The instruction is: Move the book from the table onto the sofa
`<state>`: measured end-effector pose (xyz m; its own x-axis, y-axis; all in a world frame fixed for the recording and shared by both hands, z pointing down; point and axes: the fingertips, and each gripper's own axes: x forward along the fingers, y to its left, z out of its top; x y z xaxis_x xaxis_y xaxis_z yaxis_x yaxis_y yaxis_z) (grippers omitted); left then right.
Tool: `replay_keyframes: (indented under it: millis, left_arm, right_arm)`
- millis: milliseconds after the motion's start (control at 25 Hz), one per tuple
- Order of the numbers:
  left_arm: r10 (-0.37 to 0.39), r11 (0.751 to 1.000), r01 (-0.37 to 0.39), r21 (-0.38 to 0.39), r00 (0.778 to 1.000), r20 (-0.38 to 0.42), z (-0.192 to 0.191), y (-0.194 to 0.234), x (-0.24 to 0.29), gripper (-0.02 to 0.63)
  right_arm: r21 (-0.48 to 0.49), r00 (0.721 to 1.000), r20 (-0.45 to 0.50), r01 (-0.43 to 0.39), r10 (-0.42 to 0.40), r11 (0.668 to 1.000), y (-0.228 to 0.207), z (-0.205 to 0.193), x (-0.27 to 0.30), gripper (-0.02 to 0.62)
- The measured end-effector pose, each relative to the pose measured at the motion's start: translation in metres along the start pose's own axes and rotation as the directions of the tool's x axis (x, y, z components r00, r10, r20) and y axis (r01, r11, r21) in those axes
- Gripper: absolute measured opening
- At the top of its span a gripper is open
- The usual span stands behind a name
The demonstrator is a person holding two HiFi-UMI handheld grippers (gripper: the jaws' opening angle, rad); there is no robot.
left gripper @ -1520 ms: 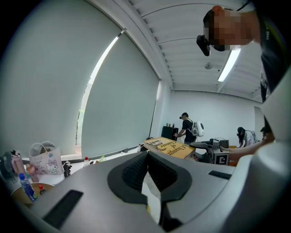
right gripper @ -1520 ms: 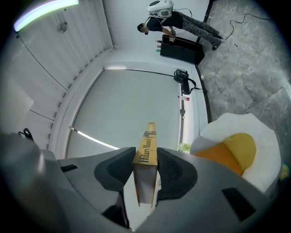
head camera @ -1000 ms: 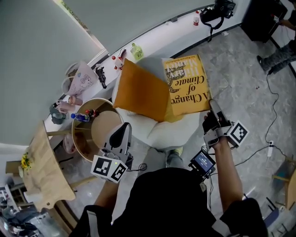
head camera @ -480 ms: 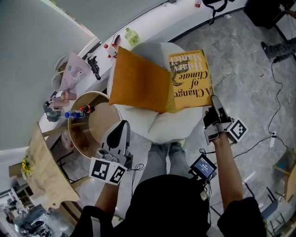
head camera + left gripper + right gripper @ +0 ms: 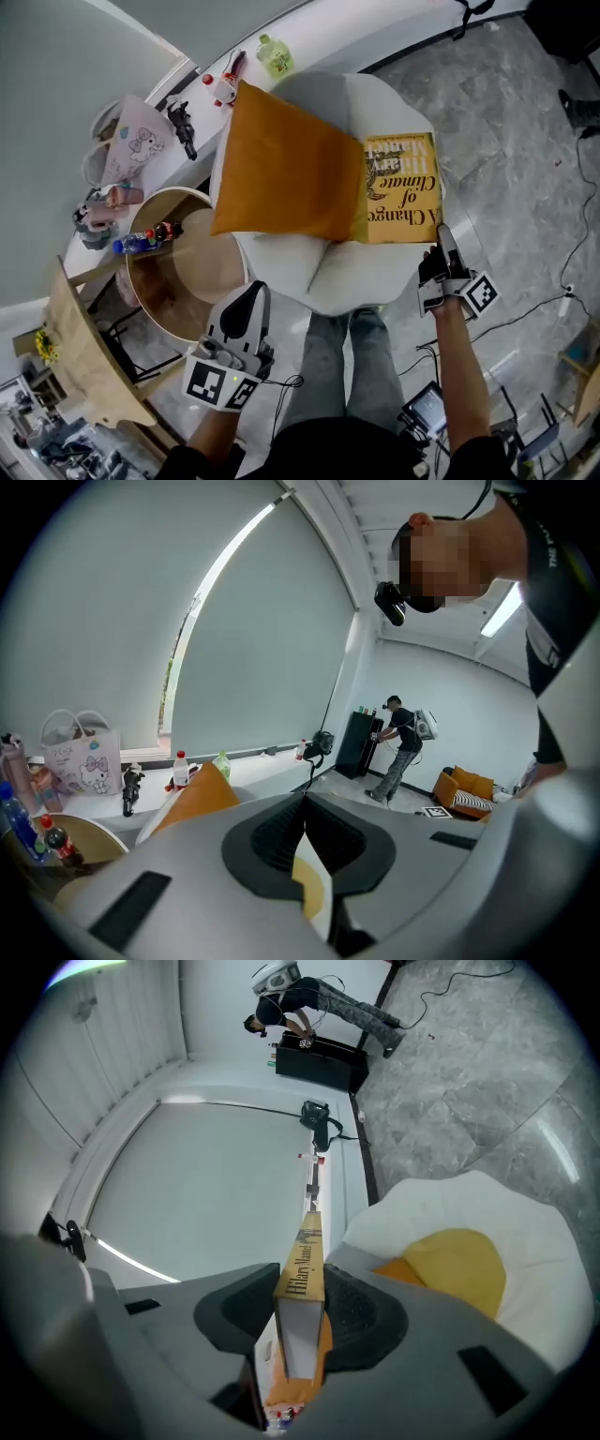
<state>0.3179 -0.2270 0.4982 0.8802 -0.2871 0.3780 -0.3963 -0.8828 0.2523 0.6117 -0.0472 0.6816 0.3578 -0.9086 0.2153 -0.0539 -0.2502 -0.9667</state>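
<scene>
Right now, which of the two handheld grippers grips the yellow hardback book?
The right gripper: its jaws clamp the yellow hardback book over the white sofa; the left gripper hangs clear of it.

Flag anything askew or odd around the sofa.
Nothing is spilled or damaged. The orange cushion sits skewed across the white sofa, overlapping the yellow book clamped by its edge in the right gripper.

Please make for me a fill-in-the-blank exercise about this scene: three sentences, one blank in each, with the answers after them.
1. The yellow book is gripped by the ____ claw.
2. The cushion lying on the white sofa is ____ in colour.
3. In the head view, the round table stands to the ____ of the sofa.

Missing words: right; orange; left
</scene>
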Motion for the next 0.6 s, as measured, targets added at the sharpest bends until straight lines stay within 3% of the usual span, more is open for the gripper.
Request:
replay_keyframes:
  millis: [360, 600]
  left_arm:
    - [0.008, 1.000, -0.009, -0.030, 0.999, -0.048, -0.084, 0.036, 0.051, 0.014]
    - [0.022, 1.000, -0.023, -0.018, 0.999, -0.032, -0.131, 0.053, 0.069, 0.014]
  right_arm:
    - [0.022, 0.996, -0.012, 0.086, -0.086, 0.996, -0.125, -0.034, 0.028, 0.153]
    - [0.027, 0.992, 0.026, 0.120, -0.120, 0.992, -0.217, -0.046, 0.043, 0.153]
